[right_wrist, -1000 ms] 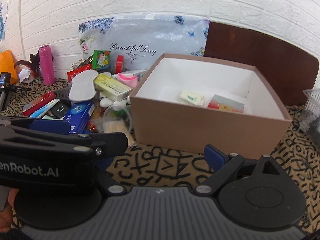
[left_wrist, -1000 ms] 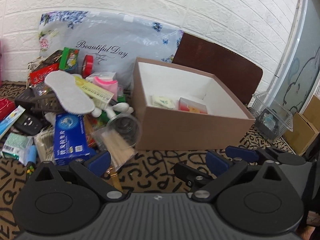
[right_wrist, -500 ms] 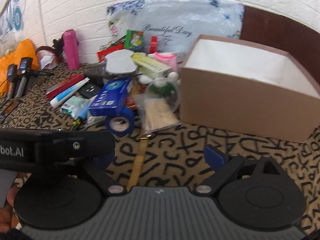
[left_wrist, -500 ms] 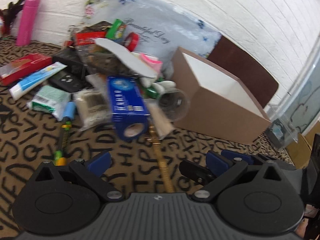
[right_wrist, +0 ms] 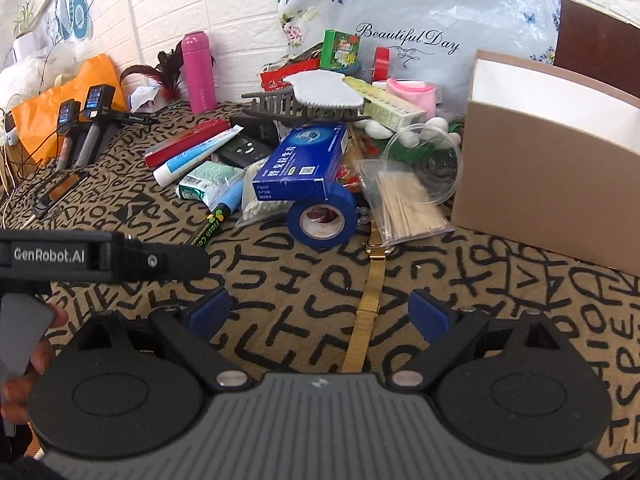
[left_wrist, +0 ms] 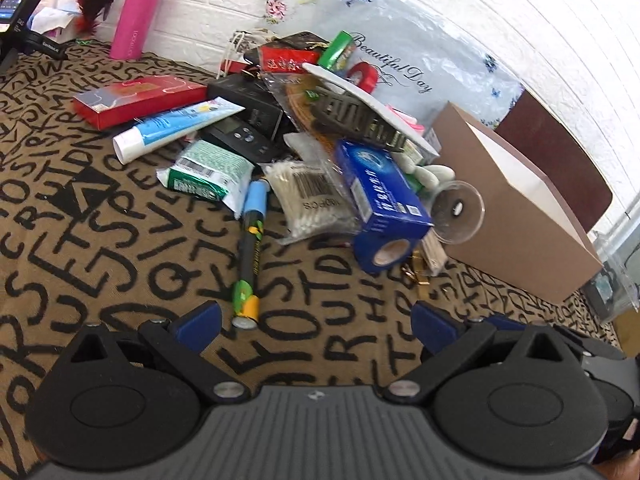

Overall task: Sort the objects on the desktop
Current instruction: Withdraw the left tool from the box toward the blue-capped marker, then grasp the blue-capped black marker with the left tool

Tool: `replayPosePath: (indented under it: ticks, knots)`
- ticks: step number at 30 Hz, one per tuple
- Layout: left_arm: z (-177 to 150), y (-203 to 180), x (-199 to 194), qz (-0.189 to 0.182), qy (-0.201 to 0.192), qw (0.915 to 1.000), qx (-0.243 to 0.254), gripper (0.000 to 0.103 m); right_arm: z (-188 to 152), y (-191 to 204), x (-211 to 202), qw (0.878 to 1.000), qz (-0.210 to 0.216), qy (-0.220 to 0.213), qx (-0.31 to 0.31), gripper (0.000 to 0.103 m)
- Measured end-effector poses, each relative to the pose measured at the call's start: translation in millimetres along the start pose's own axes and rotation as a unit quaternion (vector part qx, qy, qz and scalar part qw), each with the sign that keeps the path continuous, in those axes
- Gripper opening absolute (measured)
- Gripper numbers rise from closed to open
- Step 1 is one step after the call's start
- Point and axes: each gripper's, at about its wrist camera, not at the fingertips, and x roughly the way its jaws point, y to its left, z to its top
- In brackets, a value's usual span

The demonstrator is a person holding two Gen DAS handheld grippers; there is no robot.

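Observation:
A pile of desk items lies on the patterned cloth: a blue box (left_wrist: pixel 380 192) (right_wrist: pixel 304 162), blue tape roll (right_wrist: pixel 322 218), black-green marker (left_wrist: pixel 250 252), cotton swab bag (left_wrist: pixel 312 196), green tissue pack (left_wrist: pixel 208 172), toothpaste tube (left_wrist: pixel 176 126), red box (left_wrist: pixel 136 98), toothpick bag (right_wrist: pixel 404 202) and gold watch strap (right_wrist: pixel 366 300). A brown cardboard box (left_wrist: pixel 516 216) (right_wrist: pixel 548 164) stands at the right. My left gripper (left_wrist: pixel 316 322) is open and empty, just short of the marker's end. My right gripper (right_wrist: pixel 320 312) is open and empty over the strap.
A pink bottle (left_wrist: pixel 138 10) stands by the white brick wall, with a floral plastic bag (right_wrist: pixel 420 40) behind the pile. An orange bag (right_wrist: pixel 64 108) and black devices (right_wrist: pixel 86 120) sit far left. A clear plastic cup (right_wrist: pixel 424 160) lies against the brown box.
Both grippers have swung left and down, away from the brown box and toward the pile. The left one now faces the marker. Both stayed open.

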Motion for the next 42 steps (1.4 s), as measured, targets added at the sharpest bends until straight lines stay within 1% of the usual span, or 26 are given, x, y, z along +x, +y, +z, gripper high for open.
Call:
replayPosePath:
  ticks: [4, 6, 10, 12, 14, 18, 20, 21, 22, 24, 25, 26, 30, 33, 34, 36, 37, 41, 42]
  knots:
    - [3, 7, 4, 0.003, -0.001, 1.0, -0.005, 0.1, -2, 4, 5, 1.0, 0.007, 0.004, -0.003, 0.092]
    - [6, 11, 7, -0.001, 0.0, 1.0, -0.008, 0.096, -2, 7, 8, 1.0, 0.007, 0.005, -0.005, 0.092]
    - [10, 15, 13, 0.009, 0.002, 1.0, -0.004, 0.092, -2, 12, 14, 1.0, 0.007, 0.01, -0.011, 0.086]
    - [13, 19, 18, 0.014, 0.007, 0.9999, -0.006, 0.086, -3, 16, 17, 1.0, 0.011, 0.013, -0.017, 0.086]
    - [16, 22, 22, 0.017, 0.009, 0.9998, -0.006, 0.084, -3, 21, 20, 1.0, 0.015, 0.015, -0.023, 0.084]
    - [24, 29, 31, 0.007, 0.02, 0.9998, -0.001, 0.075, -1, 34, 25, 0.999, 0.039, 0.016, -0.028, 0.08]
    - [29, 32, 34, 0.001, 0.026, 0.9997, 0.001, 0.069, 0, 48, 30, 0.998, 0.052, 0.016, -0.042, 0.076]
    - [30, 34, 36, -0.002, 0.029, 0.9996, 0.002, 0.066, 1, 55, 33, 0.997, 0.057, 0.016, -0.049, 0.071]
    - [32, 35, 37, -0.004, 0.032, 0.9995, 0.002, 0.064, 1, 62, 36, 0.996, 0.062, 0.015, -0.057, 0.068]
    - [34, 39, 40, -0.012, 0.04, 0.9991, 0.001, 0.056, 3, 73, 43, 0.995, 0.068, 0.015, -0.065, 0.066]
    - [35, 41, 41, -0.017, 0.042, 0.999, 0.0, 0.054, 4, 78, 46, 0.995, 0.069, 0.016, -0.067, 0.062]
    - [36, 43, 41, -0.02, 0.044, 0.9988, 0.0, 0.049, 5, 81, 50, 0.995, 0.071, 0.018, -0.068, 0.06]
    - [39, 48, 46, -0.023, 0.052, 0.9984, 0.005, 0.033, 8, 92, 62, 0.995, 0.073, 0.022, -0.066, 0.055]
    - [41, 50, 48, -0.027, 0.056, 0.9981, 0.006, 0.028, 10, 98, 71, 0.995, 0.069, 0.02, -0.067, 0.051]
    - [41, 50, 49, -0.027, 0.056, 0.998, 0.006, 0.026, 11, 99, 74, 0.995, 0.068, 0.02, -0.067, 0.046]
    - [42, 51, 51, -0.026, 0.057, 0.998, 0.004, 0.024, 11, 100, 80, 0.995, 0.062, 0.019, -0.069, 0.043]
    - [42, 51, 53, -0.027, 0.057, 0.998, 0.002, 0.024, 11, 101, 82, 0.996, 0.058, 0.017, -0.071, 0.039]
    - [41, 46, 57, -0.036, 0.061, 0.9975, -0.009, 0.019, 11, 98, 83, 0.996, 0.048, 0.015, -0.073, 0.028]
    - [40, 43, 57, -0.035, 0.061, 0.9975, -0.01, 0.019, 11, 96, 82, 0.996, 0.049, 0.017, -0.072, 0.025]
